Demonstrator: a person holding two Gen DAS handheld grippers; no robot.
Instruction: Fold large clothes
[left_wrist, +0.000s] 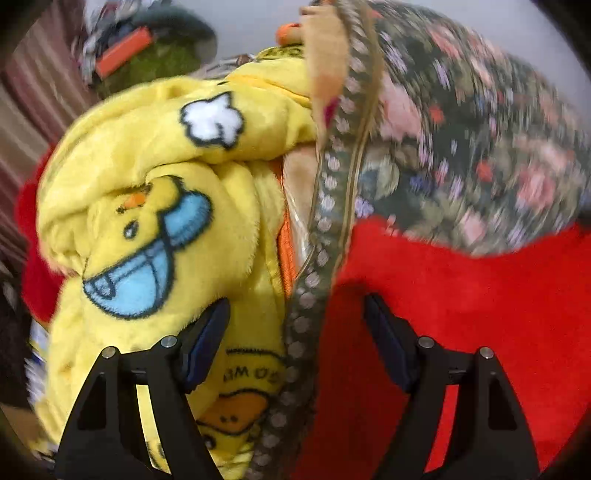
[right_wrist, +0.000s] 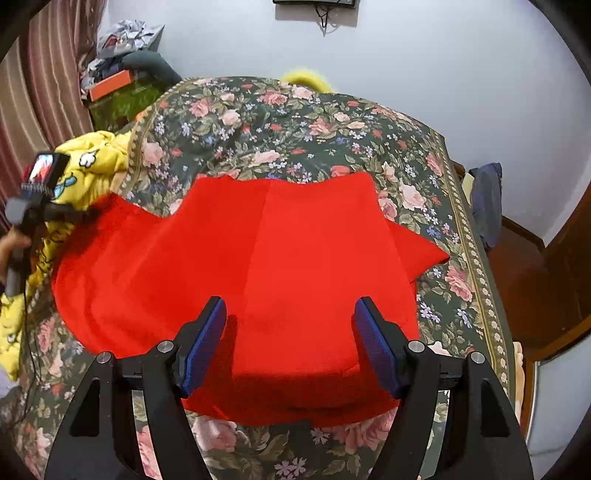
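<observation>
Lying flat, red garment (right_wrist: 258, 266) apparently overhangs the floral bedspread's (right_wrist: 295, 122) left edge.

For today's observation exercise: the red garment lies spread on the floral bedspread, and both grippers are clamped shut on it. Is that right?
Not quite. The red garment does lie on the floral bedspread, but the right gripper and left gripper are open, as each wrist view shows.

The big garment (right_wrist: 258, 266) is solid bright red, no print at all. The bedspread (right_wrist: 295, 122) under it is dark green with pink roses (plus small lilac and blue flowers) and a dotted border. The fleece blanket (left_wrist: 155, 206) is yellow with cartoon ducks in blue.
</observation>
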